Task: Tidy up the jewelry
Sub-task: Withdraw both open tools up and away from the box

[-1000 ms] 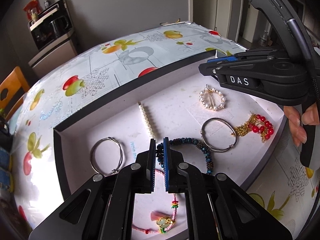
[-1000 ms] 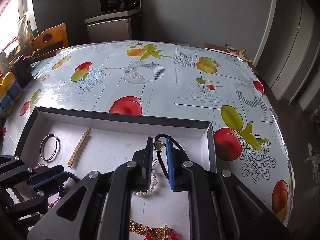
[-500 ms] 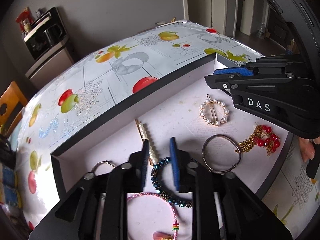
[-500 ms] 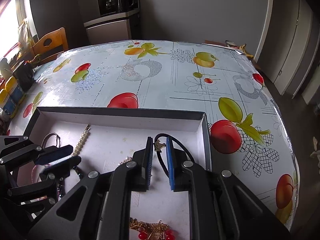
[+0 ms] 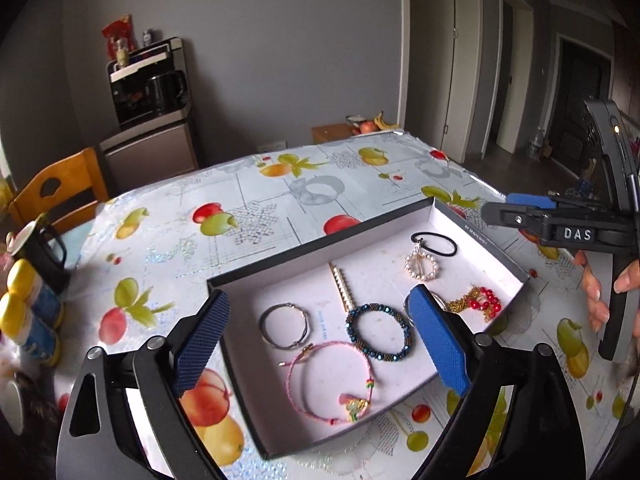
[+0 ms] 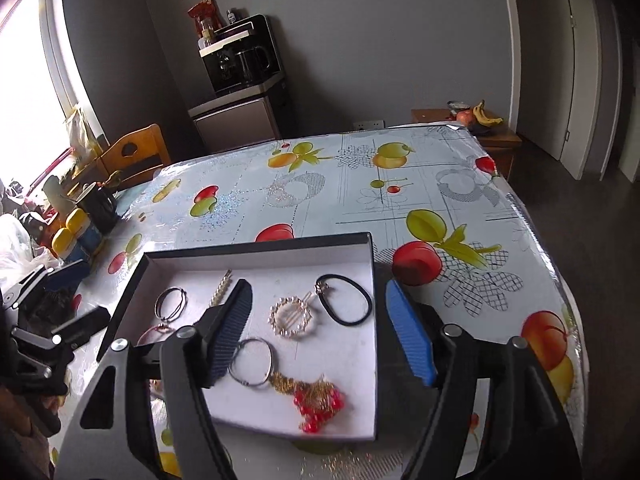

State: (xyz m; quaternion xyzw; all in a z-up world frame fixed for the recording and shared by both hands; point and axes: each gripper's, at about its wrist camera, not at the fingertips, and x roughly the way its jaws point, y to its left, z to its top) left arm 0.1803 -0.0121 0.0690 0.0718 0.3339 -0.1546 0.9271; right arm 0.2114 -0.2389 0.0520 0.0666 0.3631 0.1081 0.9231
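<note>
From the left wrist cam we've got our left gripper (image 5: pixel 320 334) spread wide with nothing between its fingers; the jaws have just been opening, and they hang above the shallow box tray (image 5: pixel 320 248), clear of everything in it. The tray sits on the fruit-print tablecloth (image 5: pixel 168 248) and holds all the jewelry: a thin silver bangle (image 5: pixel 284 325) at the left, a pink cord bracelet (image 5: pixel 329 382) with a little charm toward the near edge, a dark blue beaded bracelet (image 5: pixel 378 332) in the middle, a pearl hair clip bar (image 5: pixel 342 290) behind it, a round pearl brooch (image 5: pixel 421 266) with a black hair tie (image 5: pixel 436 243) just beyond it near the far right corner, and a gold chain piece with red beads (image 5: pixel 478 303) by the right wall. A hand (image 5: pixel 596 296) holds the other tool at the right edge. Over to the right wrist cam: our right gripper (image 6: pixel 320 334) is gaping too, jaws just been opening, holding nothing. Between its fingers we see the pearl brooch, the hair tie lying flat and apart from both pads, a plain metal ring bangle (image 6: pixel 252 362) touching the gold and red piece, which is a bit blurred here. The left tool pokes in at the left edge, beside yellow-capped containers (image 6: pixel 70 232) and a dark mug (image 6: pixel 98 202).
</note>
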